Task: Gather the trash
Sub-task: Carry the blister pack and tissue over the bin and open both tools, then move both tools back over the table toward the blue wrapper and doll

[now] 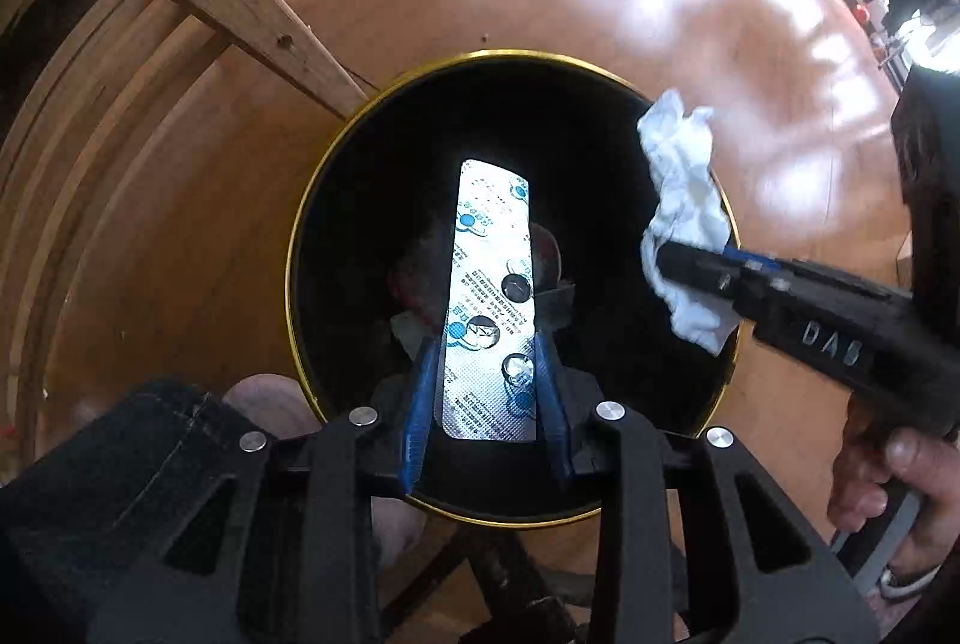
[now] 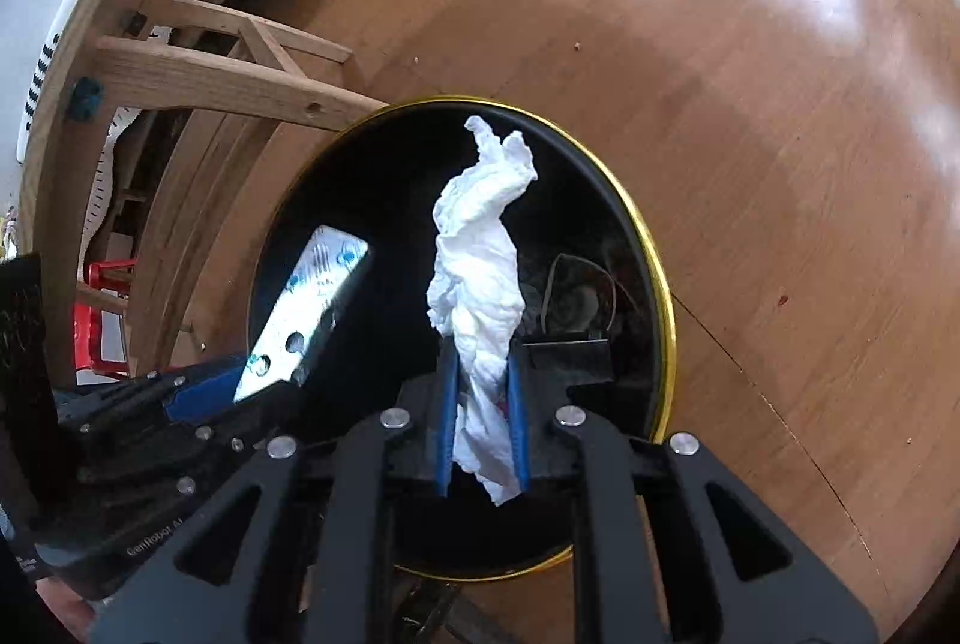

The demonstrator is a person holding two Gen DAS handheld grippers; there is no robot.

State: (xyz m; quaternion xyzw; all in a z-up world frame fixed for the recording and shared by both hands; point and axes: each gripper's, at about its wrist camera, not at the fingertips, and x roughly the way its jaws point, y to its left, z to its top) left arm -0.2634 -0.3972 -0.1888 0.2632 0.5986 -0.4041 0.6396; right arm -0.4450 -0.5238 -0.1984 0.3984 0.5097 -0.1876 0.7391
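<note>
**Holding two light scraps over the bin**

Pinching a stiff, light blister pack (image 1: 489, 302) by its long edges, the left gripper (image 1: 489, 386) kept it pointing up the frame over the black bin (image 1: 300, 248). The right gripper (image 2: 483, 404) squeezed a soft, weightless tissue (image 2: 480, 260) at its lower end, its length running up the frame above the bin.

Both hand-held grippers, left (image 1: 489, 362) and right (image 2: 483, 380), point steeply down, clamped.

Left gripper (image 1: 487, 374) clamps a blister pack (image 1: 492, 296) between its fingers, over the black bin (image 1: 312, 224) beyond the fingertips, holding possibly dark scraps.
</note>
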